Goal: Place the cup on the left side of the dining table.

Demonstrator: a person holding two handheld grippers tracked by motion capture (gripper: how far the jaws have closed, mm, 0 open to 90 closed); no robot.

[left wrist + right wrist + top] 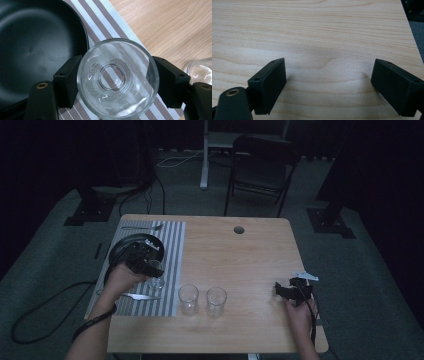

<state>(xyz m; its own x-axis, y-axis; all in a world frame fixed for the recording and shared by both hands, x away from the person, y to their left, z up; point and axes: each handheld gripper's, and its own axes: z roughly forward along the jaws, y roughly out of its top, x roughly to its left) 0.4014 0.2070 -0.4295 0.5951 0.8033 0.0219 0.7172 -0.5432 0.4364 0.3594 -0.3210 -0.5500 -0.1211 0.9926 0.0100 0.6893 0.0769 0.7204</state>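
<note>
Held glass: clear round drinking glass (118, 79) sits between the two black jaws of the left gripper (117, 83), seen from above through its open mouth; both pads press on its wall.
Left gripper state: jaws closed on the glass, gripped at its full width.
Glass location: over the grey-and-white striped placemat (105, 27), just beside the rim of the round black plate (37, 42). In the high view the glass (156, 279) is at the placemat's right part, near the plate (120, 247).
Left hand (120, 277): wraps the gripper body above the placemat.
Right gripper (329, 82): jaws wide apart, nothing between them, bare light wooden table (317, 32) beneath.
Right gripper location: near the table's right edge in the high view (292, 290), well apart from the glasses.
Other glasses: two clear tumblers (188, 299) (216, 301) stand upright side by side on bare wood, right of the placemat.
Cutlery: metal knife (142, 296) lies at the placemat's near end; metal fork (142, 227) at its far end.
</note>
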